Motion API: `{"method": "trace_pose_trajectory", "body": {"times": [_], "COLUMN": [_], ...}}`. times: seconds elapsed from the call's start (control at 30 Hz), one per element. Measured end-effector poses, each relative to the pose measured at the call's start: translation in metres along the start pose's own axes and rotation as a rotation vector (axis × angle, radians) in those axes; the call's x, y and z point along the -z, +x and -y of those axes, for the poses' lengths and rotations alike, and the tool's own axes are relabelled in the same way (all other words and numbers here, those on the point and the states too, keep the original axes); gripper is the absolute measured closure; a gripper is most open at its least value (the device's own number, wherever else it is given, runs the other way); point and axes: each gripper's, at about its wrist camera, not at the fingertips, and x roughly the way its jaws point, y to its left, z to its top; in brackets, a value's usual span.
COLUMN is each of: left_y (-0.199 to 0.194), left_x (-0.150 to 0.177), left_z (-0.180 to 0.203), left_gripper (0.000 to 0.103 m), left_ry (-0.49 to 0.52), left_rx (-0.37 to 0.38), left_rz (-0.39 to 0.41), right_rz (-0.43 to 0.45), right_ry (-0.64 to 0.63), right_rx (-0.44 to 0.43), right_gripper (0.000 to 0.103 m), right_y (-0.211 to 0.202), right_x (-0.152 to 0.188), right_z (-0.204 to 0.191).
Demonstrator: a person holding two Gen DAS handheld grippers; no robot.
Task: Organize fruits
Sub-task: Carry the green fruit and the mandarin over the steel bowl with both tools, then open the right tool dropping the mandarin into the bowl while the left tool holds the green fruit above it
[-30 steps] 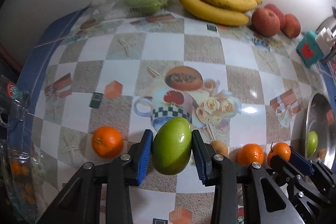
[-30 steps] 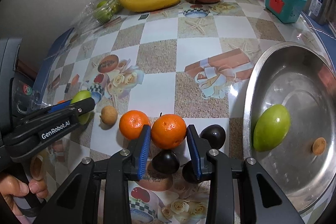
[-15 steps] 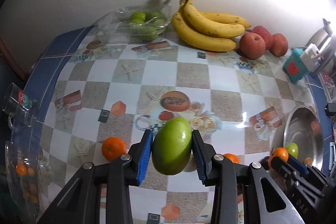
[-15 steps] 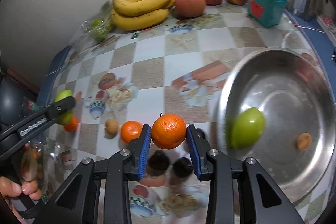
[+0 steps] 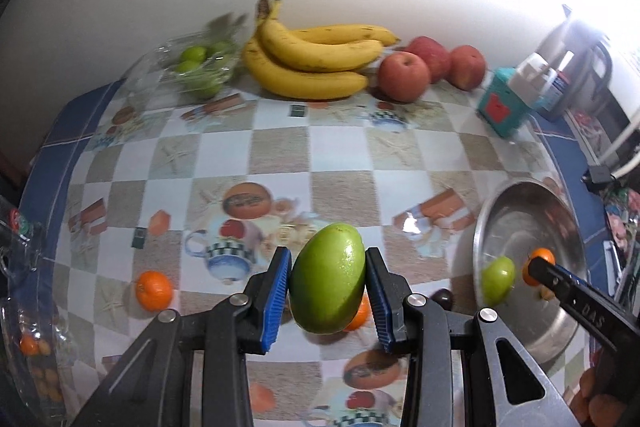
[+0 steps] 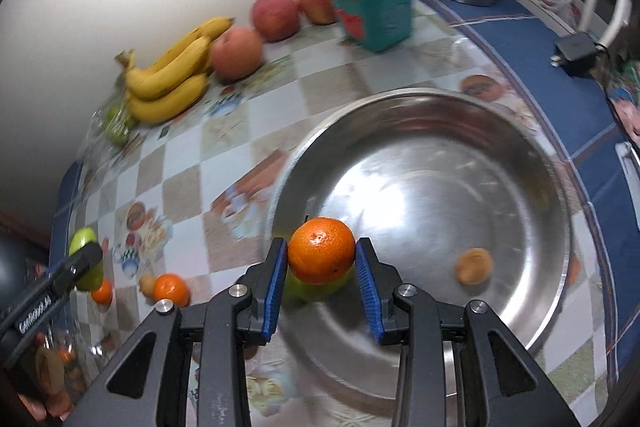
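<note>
The left gripper [image 5: 327, 291] is gripping a smooth green oval mango [image 5: 327, 279] between its blue fingers [image 5: 276, 295], holding it clear above the checkered-cloth bench [image 5: 280, 155]. The right gripper [image 6: 321, 277] is gripping a round orange tangerine [image 6: 321, 251] over the round stainless steel bowl [image 6: 480, 131]. Inside the bowl are lying 1 green fruit [image 6: 312, 289] and 1 small brown fruit [image 6: 474, 265]. 2 loose orange tangerines [image 6: 171, 290] are resting on the bench left of the bowl.
</note>
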Motion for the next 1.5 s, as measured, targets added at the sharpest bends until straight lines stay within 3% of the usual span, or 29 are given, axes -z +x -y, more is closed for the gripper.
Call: {"method": "trace_pose_trajectory", "body": {"times": [0.37, 0.63, 0.97, 1.17, 1.5], "left_y": [-0.002, -0.007, -0.001, 0.010, 0.039], "left_x": [0.005, 0.010, 0.023, 0.030, 0.045], "left_z": [0.051, 0.091, 0.140, 0.158, 0.172], "left_gripper": [0.063, 0.063, 0.063, 0.063, 0.063], "left_ry": [0.105, 0.177, 0.252, 0.271, 0.312], "left_rx": [0.039, 0.059, 0.176, 0.206, 0.188], "left_rz": [-0.005, 0.036, 0.063, 0.048, -0.038], "right_rz": [0.036, 0.058, 0.134, 0.170, 0.083], "right_ry": [0.112, 0.137, 0.176, 0.203, 0.214], "right_rx": [0.064, 0.070, 0.136, 0.141, 0.129], "right_gripper": [0.067, 0.067, 0.067, 0.067, 0.066], "right_y": [-0.010, -0.008, -0.009, -0.011, 0.009], "right_x": [-0.011, -0.015, -0.017, -0.019, -0.015], "right_z": [0.048, 0.060, 0.083, 0.097, 0.102]}}
